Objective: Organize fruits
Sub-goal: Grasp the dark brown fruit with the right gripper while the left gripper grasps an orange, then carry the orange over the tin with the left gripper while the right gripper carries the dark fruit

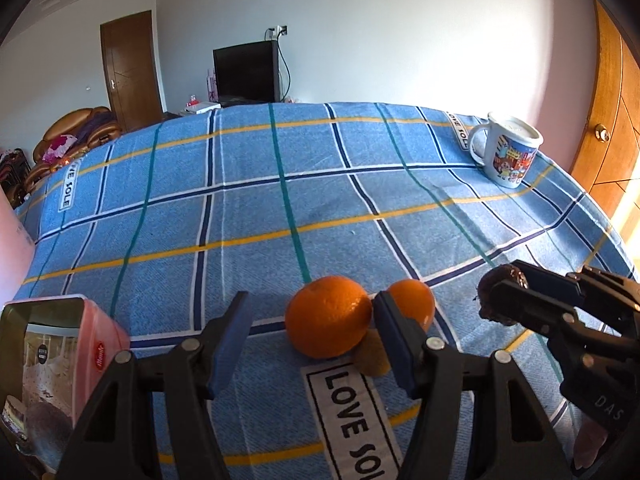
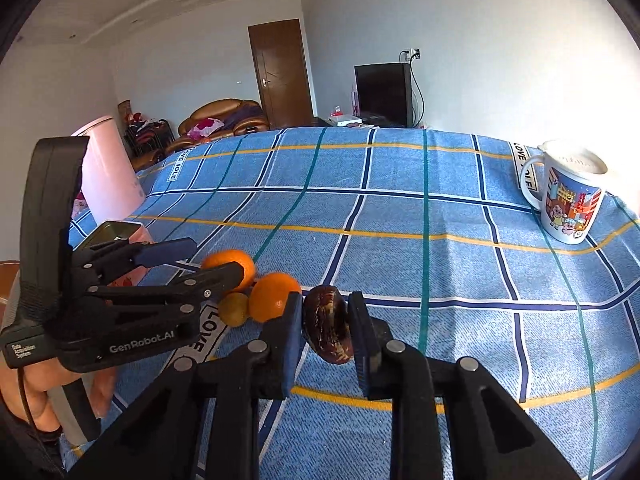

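Two oranges lie close together on the blue plaid cloth: a larger orange (image 1: pixel 329 316) (image 2: pixel 230 266) and a smaller orange (image 1: pixel 414 302) (image 2: pixel 274 296), with a small brownish-green fruit (image 1: pixel 370 356) (image 2: pixel 234 309) in front of them. My left gripper (image 1: pixel 310 340) (image 2: pixel 212 258) is open, its jaws on either side of the larger orange, not closed on it. My right gripper (image 2: pixel 325 326) (image 1: pixel 502 300) is shut on a dark brown wrinkled fruit (image 2: pixel 328 324) (image 1: pixel 496 294), to the right of the oranges.
A pink tin box (image 1: pixel 60 344) (image 2: pixel 116 232) stands open at the left. A cartoon-printed white mug (image 1: pixel 508 152) (image 2: pixel 572 196) stands at the far right. A pink cylinder (image 2: pixel 106 168) stands at the table's left edge. A "LOVE SOLE" label (image 1: pixel 352 420) lies near.
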The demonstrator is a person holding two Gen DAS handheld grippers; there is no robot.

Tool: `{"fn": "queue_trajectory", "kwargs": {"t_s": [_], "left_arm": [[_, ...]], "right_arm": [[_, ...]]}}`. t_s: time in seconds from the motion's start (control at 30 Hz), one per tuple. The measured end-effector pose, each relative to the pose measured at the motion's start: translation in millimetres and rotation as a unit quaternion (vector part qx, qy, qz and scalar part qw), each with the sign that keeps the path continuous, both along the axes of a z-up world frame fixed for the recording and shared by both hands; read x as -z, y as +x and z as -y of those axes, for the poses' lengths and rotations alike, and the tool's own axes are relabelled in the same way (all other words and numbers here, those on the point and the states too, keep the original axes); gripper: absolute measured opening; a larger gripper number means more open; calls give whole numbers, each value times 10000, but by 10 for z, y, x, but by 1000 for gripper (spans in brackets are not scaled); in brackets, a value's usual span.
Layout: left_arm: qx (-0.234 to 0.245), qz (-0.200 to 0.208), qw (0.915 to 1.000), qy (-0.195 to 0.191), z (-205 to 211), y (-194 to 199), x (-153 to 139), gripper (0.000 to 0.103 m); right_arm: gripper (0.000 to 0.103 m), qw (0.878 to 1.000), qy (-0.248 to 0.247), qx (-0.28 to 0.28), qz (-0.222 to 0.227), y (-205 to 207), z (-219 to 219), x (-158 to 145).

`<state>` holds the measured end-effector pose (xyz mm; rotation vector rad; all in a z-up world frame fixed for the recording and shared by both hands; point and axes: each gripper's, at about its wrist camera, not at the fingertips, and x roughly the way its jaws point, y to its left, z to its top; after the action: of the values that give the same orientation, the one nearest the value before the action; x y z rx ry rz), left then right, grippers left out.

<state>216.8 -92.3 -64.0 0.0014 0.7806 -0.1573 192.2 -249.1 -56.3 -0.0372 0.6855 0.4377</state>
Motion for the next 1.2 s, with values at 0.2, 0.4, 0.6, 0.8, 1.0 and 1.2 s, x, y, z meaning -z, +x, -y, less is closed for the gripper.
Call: {"fn": "queue_trajectory", "kwargs": {"t_s": [0.2, 0.4, 0.6, 0.8, 1.0, 1.2], "left_arm": [[183, -221, 9993, -221, -7, 31, 52, 49], [122, -15, 9993, -349, -88, -143, -5, 48], [46, 477, 9985, -279, -137, -386, -130, 48], [-48, 841, 9962, -220, -192, -533, -212, 48], [-118, 1157, 9931, -134, -211, -674, -280, 48], [-144, 1378, 9903, -47, -197, -791, -311, 48]], "right_arm": [[25, 9999, -110, -14, 91, -37, -45, -11], [25, 9995, -84, 31, 311, -121, -31, -59], [25, 9985, -33, 21, 549, -201, -14, -113], [25, 9970, -16, 1, 777, -265, -6, -149], [25, 9952, 43, -18, 978, -347, -5, -184], [25, 9933, 133, -34, 1151, -415, -2, -215]]}}
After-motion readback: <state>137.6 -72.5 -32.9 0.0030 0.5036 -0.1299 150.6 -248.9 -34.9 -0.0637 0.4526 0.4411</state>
